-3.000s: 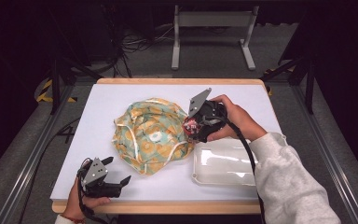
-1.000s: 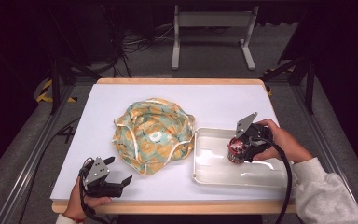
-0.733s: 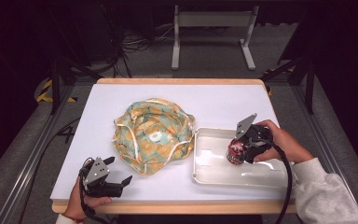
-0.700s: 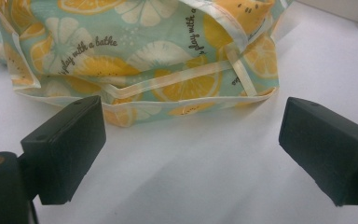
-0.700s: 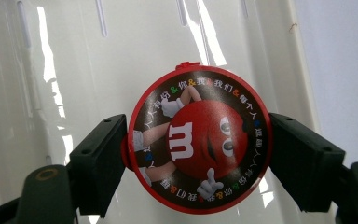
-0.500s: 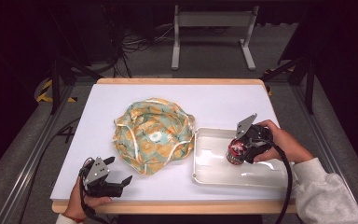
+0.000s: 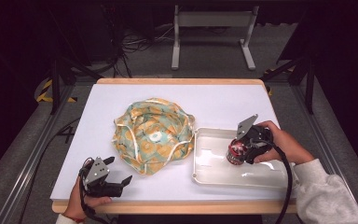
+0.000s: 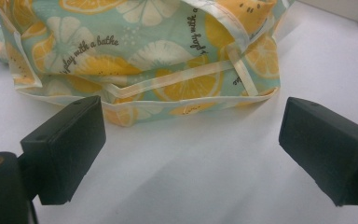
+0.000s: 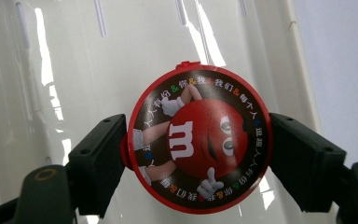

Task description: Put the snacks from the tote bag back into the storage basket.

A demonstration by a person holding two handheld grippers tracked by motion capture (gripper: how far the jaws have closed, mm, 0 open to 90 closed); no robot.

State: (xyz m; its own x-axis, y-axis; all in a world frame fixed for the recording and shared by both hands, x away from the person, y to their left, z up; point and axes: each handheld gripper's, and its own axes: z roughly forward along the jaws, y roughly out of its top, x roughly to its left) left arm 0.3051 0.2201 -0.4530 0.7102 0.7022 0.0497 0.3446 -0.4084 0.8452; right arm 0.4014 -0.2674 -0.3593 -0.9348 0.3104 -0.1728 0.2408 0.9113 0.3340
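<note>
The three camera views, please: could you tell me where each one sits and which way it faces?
High view: above the person's side, facing forward and down on the table; both hands show.
Left gripper view: on the left gripper, facing the citrus-print bag; open jaws show.
Right gripper view: on the right gripper, facing the red candy tin over the white tray.
Shared: high and left gripper views both show the bag.
</note>
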